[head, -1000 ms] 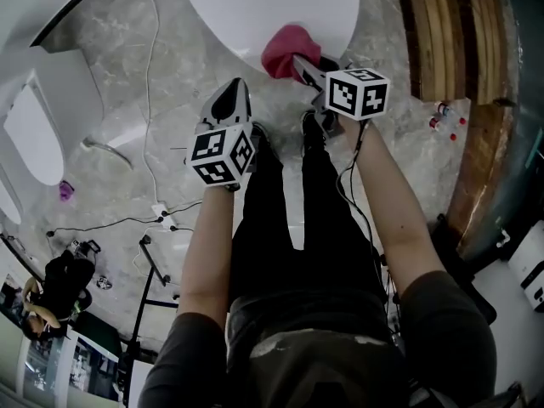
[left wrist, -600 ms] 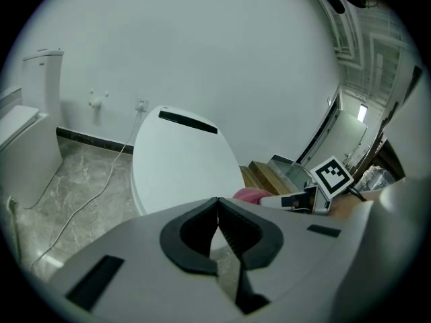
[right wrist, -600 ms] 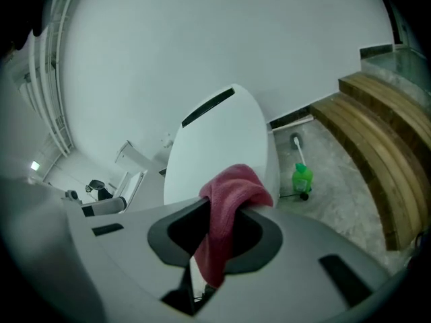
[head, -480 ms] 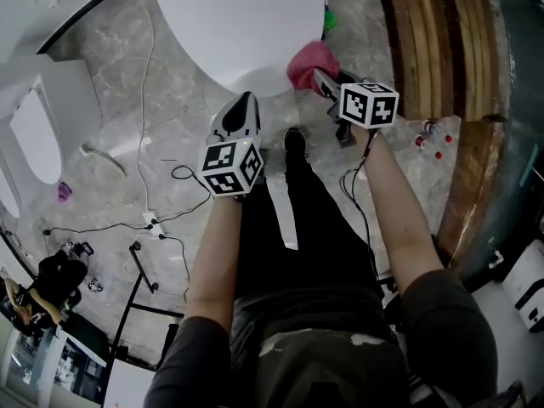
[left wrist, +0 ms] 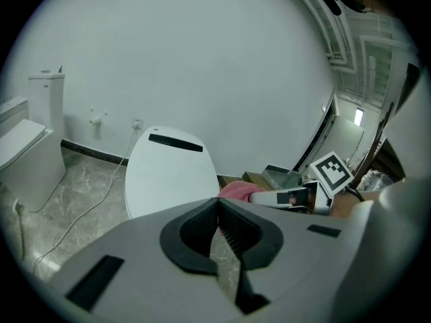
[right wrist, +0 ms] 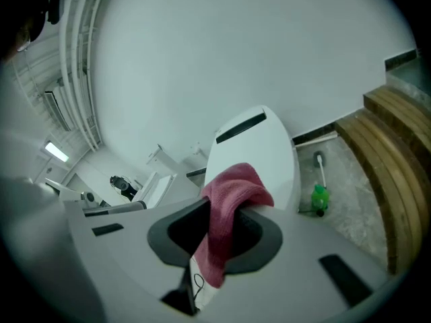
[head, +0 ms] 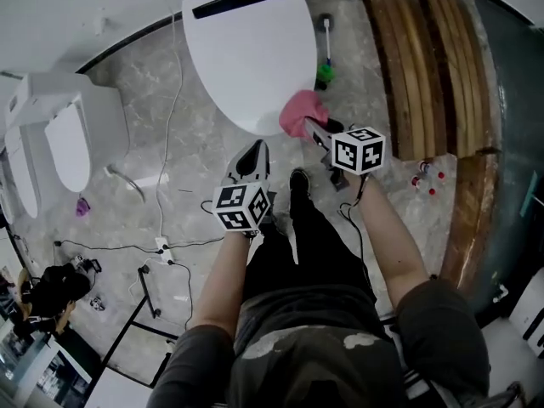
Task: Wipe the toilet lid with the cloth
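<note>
In the head view the hands are hidden under the marker cubes (head: pixel 242 206), and the fingertips of the right gripper (head: pixel 311 127) are buried in the pink cloth (head: pixel 300 113). Whether the cloth touches the toilet lid (head: pixel 242 49) cannot be told; it is seen at the lid's near right edge, overlapping the rim. In the left gripper view the lid's near end is cut off by the gripper's own body. A small green object (right wrist: pixel 320 198) on the floor (head: pixel 204 143) right of the lid cannot be made out for certain.

Both forearms are stretched forward from the body toward the lid, with the grippers slanted downward. The left gripper (head: pixel 257 149) is held just short of the lid's near edge, its jaws pressed together with nothing between them. The cloth is pinched by the right gripper, with a fold draped over the jaws and a tail hanging below.
</note>
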The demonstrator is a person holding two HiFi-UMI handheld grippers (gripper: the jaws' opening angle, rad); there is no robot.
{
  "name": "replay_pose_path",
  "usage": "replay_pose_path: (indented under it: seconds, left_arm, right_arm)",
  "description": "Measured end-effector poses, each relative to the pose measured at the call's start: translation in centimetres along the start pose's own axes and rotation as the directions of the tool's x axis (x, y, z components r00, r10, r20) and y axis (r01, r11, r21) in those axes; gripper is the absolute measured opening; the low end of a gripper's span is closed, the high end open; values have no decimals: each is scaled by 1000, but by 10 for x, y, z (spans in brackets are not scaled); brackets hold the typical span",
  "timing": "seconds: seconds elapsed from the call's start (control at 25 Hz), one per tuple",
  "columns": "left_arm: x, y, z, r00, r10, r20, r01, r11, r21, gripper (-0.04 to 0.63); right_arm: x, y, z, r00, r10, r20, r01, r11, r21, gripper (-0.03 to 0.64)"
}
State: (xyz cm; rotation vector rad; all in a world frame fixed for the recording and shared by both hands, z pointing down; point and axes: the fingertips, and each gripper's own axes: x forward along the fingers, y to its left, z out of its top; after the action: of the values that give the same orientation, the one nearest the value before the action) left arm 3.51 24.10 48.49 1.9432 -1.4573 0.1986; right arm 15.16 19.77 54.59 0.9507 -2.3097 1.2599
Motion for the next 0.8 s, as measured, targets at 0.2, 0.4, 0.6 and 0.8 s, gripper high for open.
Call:
replay_pose_path:
  seconds: [0.2, 0.4, 0.6, 0.8]
  left_arm:
    - [-35, -19, 34, 998, -20, 66, 19, 1000, 20, 8]
    - [-85, -34, 57, 990, -65, 124, 60, 997, 41, 8]
    - [-141, -46, 73, 976, -113, 186, 104, 993, 55, 8]
    - [-188, -48, 79, 967, -139, 214, 119, 987, 106, 8]
  right_arm:
    - [-38, 53, 16, 997, 20, 69, -18, 1000, -24, 55]
    - [-74, 103, 22, 991, 26, 132, -17, 998, -63, 55]
    - [-108, 150, 15, 982, 27, 186, -11, 996, -89, 55]
    - [-129, 191, 0, 974, 27, 225, -1, 993, -116, 55]
